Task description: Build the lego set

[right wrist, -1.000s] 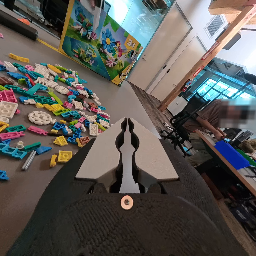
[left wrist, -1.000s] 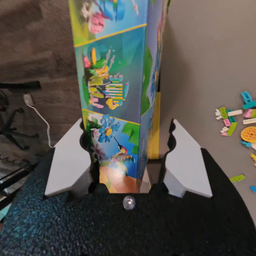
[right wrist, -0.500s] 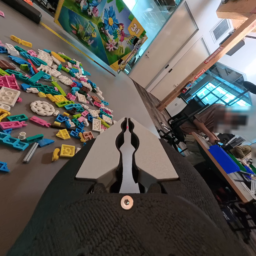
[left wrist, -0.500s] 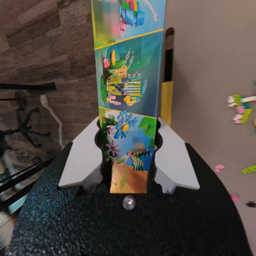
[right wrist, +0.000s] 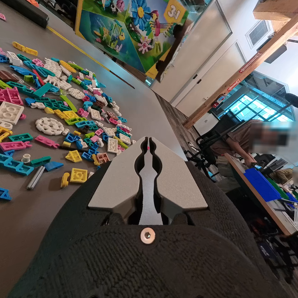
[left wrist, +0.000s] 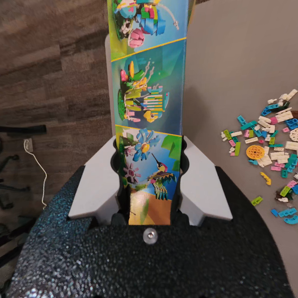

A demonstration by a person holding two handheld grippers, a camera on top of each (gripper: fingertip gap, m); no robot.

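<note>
My left gripper (left wrist: pixel 150 138) is shut on the narrow end of the colourful lego box (left wrist: pixel 148 80), which stands out ahead of it over the grey table's (left wrist: pixel 233 64) edge. In the right wrist view the box (right wrist: pixel 129 29) hangs tilted above the far side of the table (right wrist: pixel 137 96). Loose lego pieces (right wrist: pixel 64 104) of many colours lie spread on the table and also show in the left wrist view (left wrist: pixel 266 145). My right gripper (right wrist: pixel 148 138) is shut and tilted above the table's near edge. A tiny pink speck shows between its tips; I cannot tell if it is held.
A yellow strip (right wrist: pixel 80 50) lies on the table below the box. Wood-look floor (left wrist: pixel 56 80) with a white cable (left wrist: pixel 40 169) lies left of the table. A seated person (right wrist: pixel 233 145) and a second table with blue trays (right wrist: pixel 261 185) are at the right. Spacing between my two grippers at the tips: around 45 centimeters.
My left gripper's jaws have closed on the box end. The box has risen off the table and moved up and right in the right wrist view. My right gripper stays shut.
</note>
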